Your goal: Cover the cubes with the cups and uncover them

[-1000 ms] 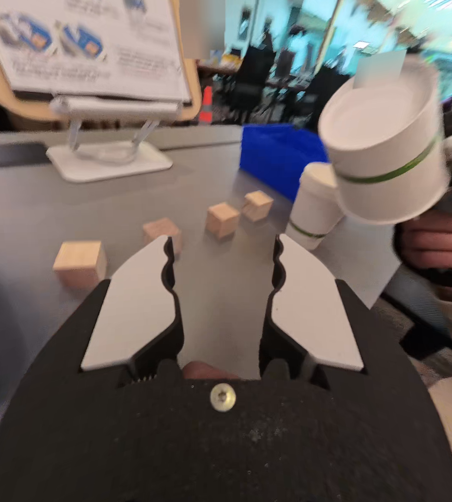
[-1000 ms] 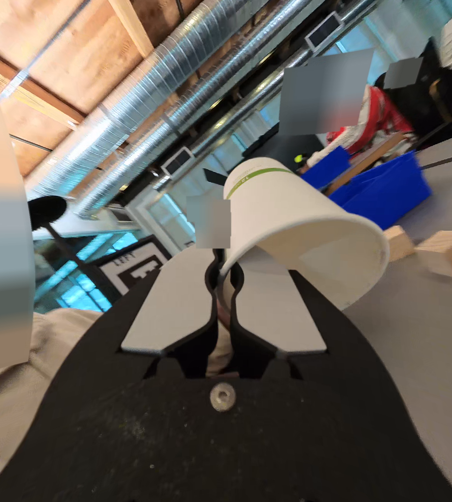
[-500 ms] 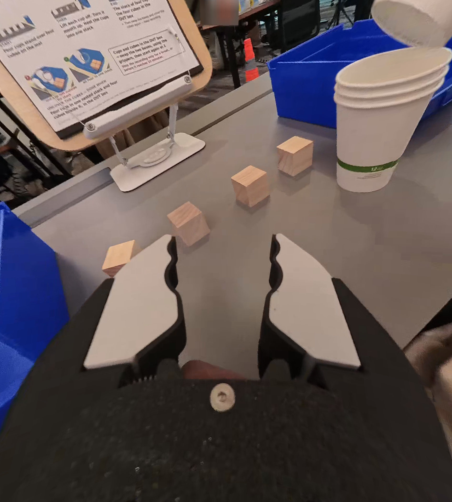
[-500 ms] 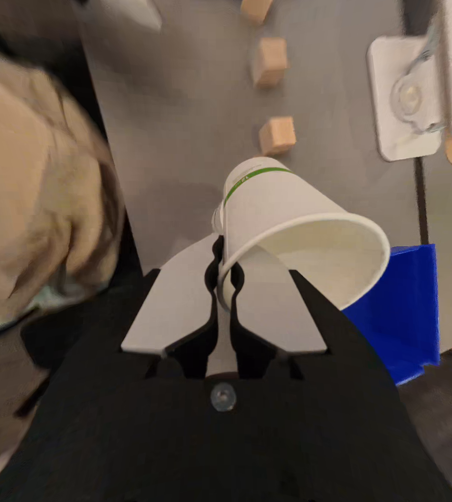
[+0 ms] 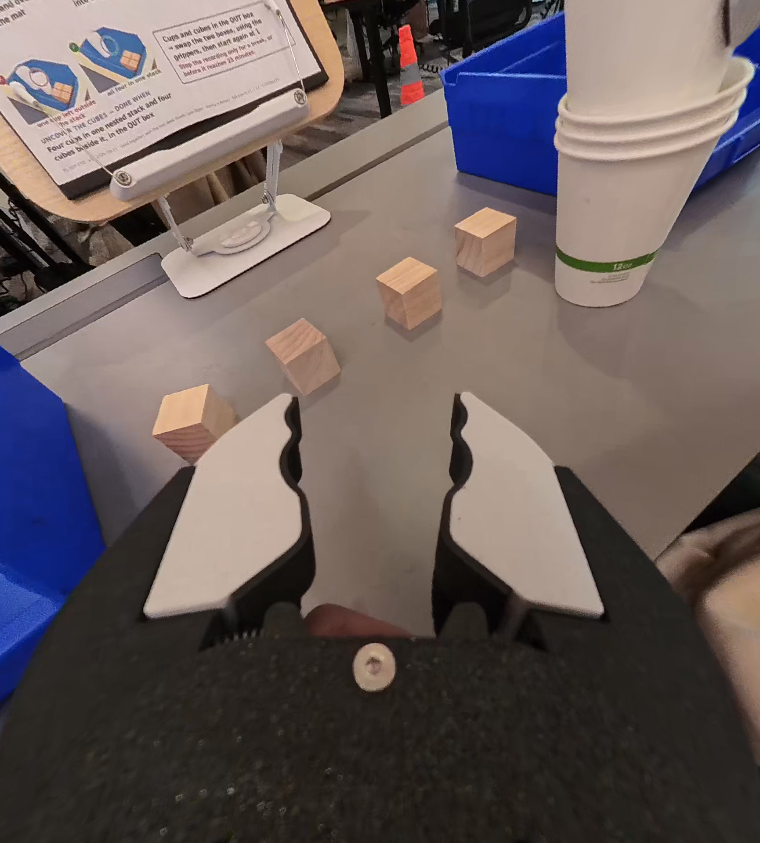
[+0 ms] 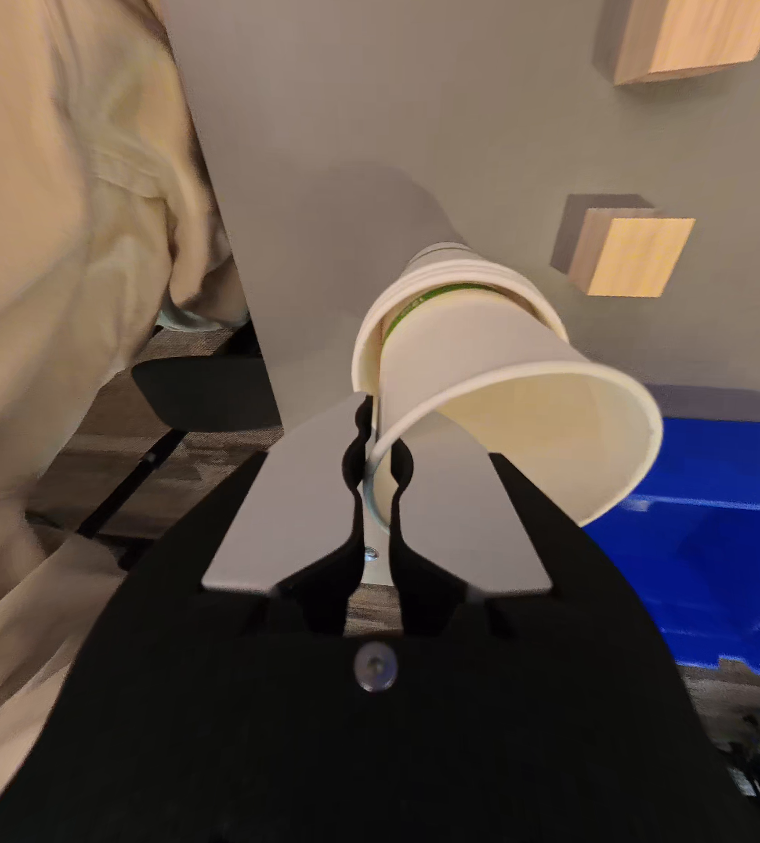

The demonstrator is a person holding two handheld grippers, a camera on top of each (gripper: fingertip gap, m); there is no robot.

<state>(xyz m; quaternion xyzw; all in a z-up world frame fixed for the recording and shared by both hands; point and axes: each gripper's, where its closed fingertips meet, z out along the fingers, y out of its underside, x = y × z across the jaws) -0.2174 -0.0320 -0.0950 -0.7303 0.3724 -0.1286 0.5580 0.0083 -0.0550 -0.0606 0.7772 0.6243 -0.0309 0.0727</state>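
Note:
Several uncovered wooden cubes lie in a diagonal row on the grey table (image 5: 529, 410): the nearest cube (image 5: 188, 422), then one (image 5: 304, 355), another (image 5: 409, 292) and the farthest (image 5: 485, 241). A stack of white paper cups (image 5: 611, 219) stands upright at the right. My right gripper (image 6: 380, 433) is shut on the rim of a white cup (image 6: 497, 378) whose base sits partly inside the stack (image 6: 371, 337); that cup also shows in the left wrist view (image 5: 633, 50). My left gripper (image 5: 373, 401) is open and empty above the table, near the row of cubes.
A blue bin (image 5: 506, 105) stands behind the cup stack, another blue bin (image 5: 13, 524) at the left. An instruction board on a white stand (image 5: 246, 241) is at the table's back. A person's beige clothing (image 6: 58, 273) lines the table's near edge.
My right gripper has swung the held cup over from a raised, tilted pose and lowered its base into the cup stack. My left gripper has stayed open and drawn slightly closer to the cubes.

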